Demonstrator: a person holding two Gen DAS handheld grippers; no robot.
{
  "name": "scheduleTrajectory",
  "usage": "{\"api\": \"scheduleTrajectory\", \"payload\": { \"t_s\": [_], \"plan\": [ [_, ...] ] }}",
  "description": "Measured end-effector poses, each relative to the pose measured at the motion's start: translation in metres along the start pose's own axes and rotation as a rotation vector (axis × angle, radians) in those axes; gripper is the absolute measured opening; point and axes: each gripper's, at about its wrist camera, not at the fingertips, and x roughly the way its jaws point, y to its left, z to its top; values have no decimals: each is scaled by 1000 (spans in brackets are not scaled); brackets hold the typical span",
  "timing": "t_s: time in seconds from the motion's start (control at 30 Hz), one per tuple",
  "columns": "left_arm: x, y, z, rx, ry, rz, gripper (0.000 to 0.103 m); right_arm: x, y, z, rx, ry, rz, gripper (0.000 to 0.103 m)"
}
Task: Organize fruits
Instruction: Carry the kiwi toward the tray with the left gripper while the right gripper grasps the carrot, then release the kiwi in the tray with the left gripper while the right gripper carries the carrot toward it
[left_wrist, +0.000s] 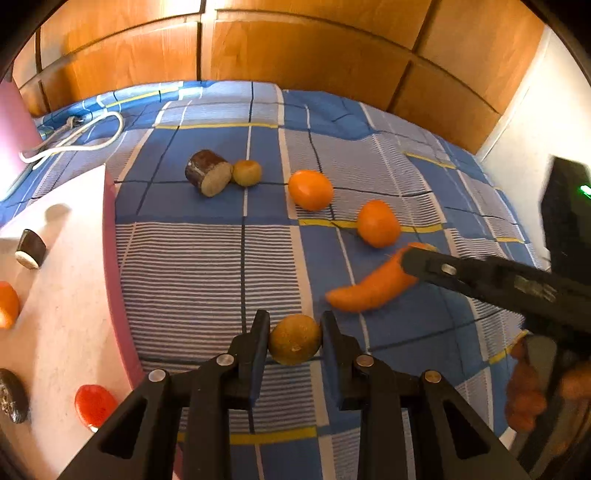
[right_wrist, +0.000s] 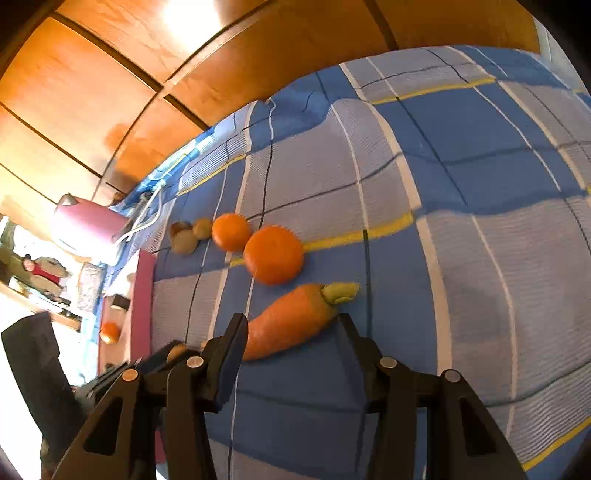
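Two oranges (left_wrist: 310, 190) lie near each other on the checked bed (left_wrist: 192, 258), beside a pink-rimmed white tray (left_wrist: 74, 280) holding other fruit. The right tongs (right_wrist: 291, 328) straddle a carrot (right_wrist: 291, 323); whether they grip it is unclear. The left tongs (left_wrist: 294, 339) are clamped on a small brownish-green fruit (left_wrist: 294, 339).

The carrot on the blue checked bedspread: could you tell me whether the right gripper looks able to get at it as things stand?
Probably yes. The carrot already lies between the right gripper's jaws, which stand wider than it. Nothing covers it; the nearest orange sits beyond it, seemingly just clear.
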Motion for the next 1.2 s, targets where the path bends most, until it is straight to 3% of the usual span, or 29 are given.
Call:
{"api": "scheduleTrajectory", "payload": {
  "t_s": [0.33, 0.4, 0.67, 0.9, 1.2],
  "plan": [
    [-40, 10, -10, -24, -75, -54, 28, 22, 20, 16, 19, -2, -151, 51],
    [-48, 15, -11, -38, -92, -62, 28, 24, 29, 15, -35, -3, -209, 45],
    [-73, 41, -19, -106, -138, -79, 28, 31, 33, 12, -118, 67, -157, 45],
    [-97, 99, -20, -226, -202, 22, 28, 33, 34, 14, -142, 102, -158, 46],
    [-93, 164, -30, -334, -165, 210, 29, 32, 38, 10, -178, 49, -158, 46]
  ]
}}
